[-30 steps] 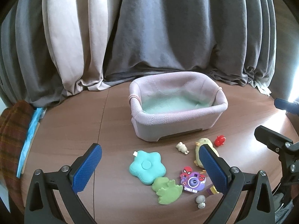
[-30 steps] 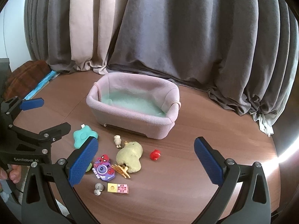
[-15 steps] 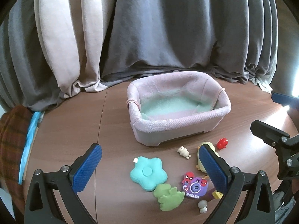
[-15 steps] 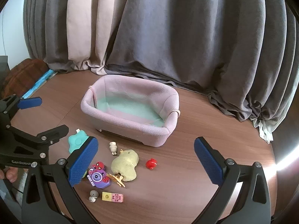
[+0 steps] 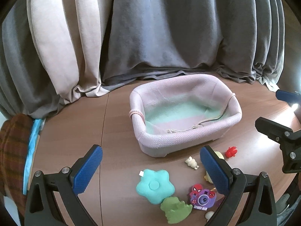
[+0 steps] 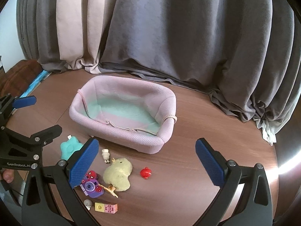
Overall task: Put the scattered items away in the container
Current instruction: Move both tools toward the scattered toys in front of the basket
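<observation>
Nothing's in the pink basket (image 6: 122, 131) yet, and your left gripper (image 5: 150, 171) and right gripper (image 6: 146, 162) both hang spread and empty. Toys sit at its 6 o'clock, so drop straight onto the yellow chick (image 6: 118, 175) and squeeze its middle.

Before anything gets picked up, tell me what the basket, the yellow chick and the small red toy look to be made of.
Basket: soft woven or knitted fabric, matte, with a visible pebbly weave and padded rolled rim.
Yellow chick: plush, fuzzy and slumped.
Small red toy: probably hard plastic, given the glossy highlight.
</observation>
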`<state>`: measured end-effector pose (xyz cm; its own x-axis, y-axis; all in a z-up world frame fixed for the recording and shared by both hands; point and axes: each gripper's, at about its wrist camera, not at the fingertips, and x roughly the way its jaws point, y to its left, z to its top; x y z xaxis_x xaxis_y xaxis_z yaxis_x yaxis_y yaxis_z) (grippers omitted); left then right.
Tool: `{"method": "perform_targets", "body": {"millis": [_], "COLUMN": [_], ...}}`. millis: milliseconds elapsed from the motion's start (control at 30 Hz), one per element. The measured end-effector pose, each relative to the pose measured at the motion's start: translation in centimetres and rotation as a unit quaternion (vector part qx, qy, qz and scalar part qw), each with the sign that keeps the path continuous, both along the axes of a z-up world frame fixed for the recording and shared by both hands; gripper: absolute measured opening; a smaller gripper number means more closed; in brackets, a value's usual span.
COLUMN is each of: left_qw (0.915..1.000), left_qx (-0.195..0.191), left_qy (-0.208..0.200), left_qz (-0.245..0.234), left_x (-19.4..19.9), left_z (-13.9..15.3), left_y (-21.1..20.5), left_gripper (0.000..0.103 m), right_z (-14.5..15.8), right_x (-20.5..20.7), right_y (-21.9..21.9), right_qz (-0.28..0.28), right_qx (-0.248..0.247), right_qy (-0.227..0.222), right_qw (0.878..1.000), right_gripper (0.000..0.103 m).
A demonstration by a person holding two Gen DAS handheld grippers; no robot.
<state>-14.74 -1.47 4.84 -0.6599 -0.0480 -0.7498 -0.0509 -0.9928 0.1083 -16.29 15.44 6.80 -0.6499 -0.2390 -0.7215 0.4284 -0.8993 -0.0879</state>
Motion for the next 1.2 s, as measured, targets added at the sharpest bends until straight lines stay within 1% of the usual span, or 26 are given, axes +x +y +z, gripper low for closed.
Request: {"method": "perform_targets", "body": {"millis": [433, 600, 733, 833, 1000, 1200], "left_qw": [0.9998, 0.9996, 0.9995, 0.9995, 0.9994, 0.9991], "left_qx": [-0.013, -0.006, -0.010, -0.006, -0.013, -0.012], "left_qy": [-0.012, -0.022, -0.025, -0.027, -0.031, -0.041], "left_qz": [0.010, 0.018, 0.017, 0.012, 0.008, 0.003], "left_x": [-2.4, -3.3, -3.8, -4.2, -4.9, -5.4], "left_z": [0.0, -0.3, -0.2, -0.1, -0.1, -0.3], "left_y": [-0.7, -1.7, -2.0, -2.1, -2.2, -2.0], "left_gripper": [0.103, 0.103, 0.103, 0.103, 0.103, 0.103], "right_z": [-0.5, -0.6, -0.7, -0.9, -1.3, -1.5], "right_x": [-2.4, -3.5, -4.5, -5.2, -6.1, -6.0], "right_y": [-0.7, -1.4, -1.5, -1.6, -1.3, -1.1], "right_qz": [0.004, 0.006, 0.006, 0.004, -0.003, -0.004], "right_qx": [0.014, 0.027, 0.019, 0.024, 0.022, 0.024], "right_qy": [-0.020, -0.023, -0.036, -0.041, -0.050, -0.057], "right_qw": [1.000, 0.999, 0.999, 0.999, 0.998, 0.998], "right_gripper": [0.102, 0.102, 0.102, 0.102, 0.102, 0.102]}}
